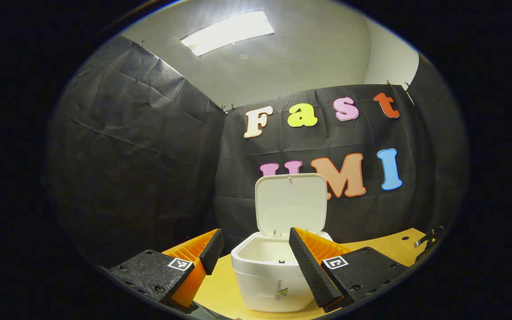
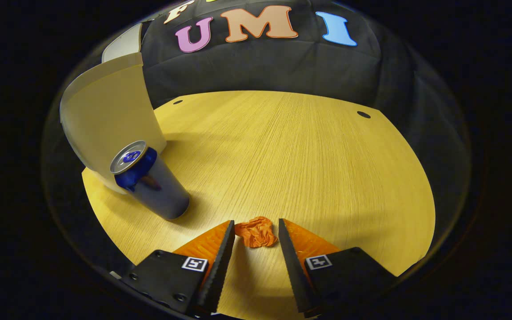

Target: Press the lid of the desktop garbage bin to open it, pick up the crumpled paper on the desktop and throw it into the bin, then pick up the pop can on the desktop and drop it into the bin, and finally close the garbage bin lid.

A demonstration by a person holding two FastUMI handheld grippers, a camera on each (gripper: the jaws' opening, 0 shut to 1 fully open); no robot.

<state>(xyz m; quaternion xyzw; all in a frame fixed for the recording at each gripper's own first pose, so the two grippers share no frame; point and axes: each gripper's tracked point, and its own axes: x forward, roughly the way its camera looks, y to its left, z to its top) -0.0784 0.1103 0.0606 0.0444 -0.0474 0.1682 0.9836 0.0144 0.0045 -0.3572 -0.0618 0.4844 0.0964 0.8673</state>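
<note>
A round light wooden desktop (image 2: 300, 146) is seen in the right gripper view, and on it everything else is set. A white plastic desktop garbage bin (image 1: 267, 280) is seen in the left gripper view with its flat white lid (image 1: 290, 203) raised upright behind the opening, so the pale inside is exposed. In the right gripper view the bin's side is seen at the far left of the desktop, and a blue-and-silver pop can (image 2: 149, 181) is stood upright just beside it. The left gripper (image 1: 256, 253) is held spread in front of the bin, with nothing between its fingers. The right gripper (image 2: 256, 233) is also spread, and a small crumpled orange paper (image 2: 256, 231) is lying on the desktop between its fingertips; whether the paper is touched cannot be told.
</note>
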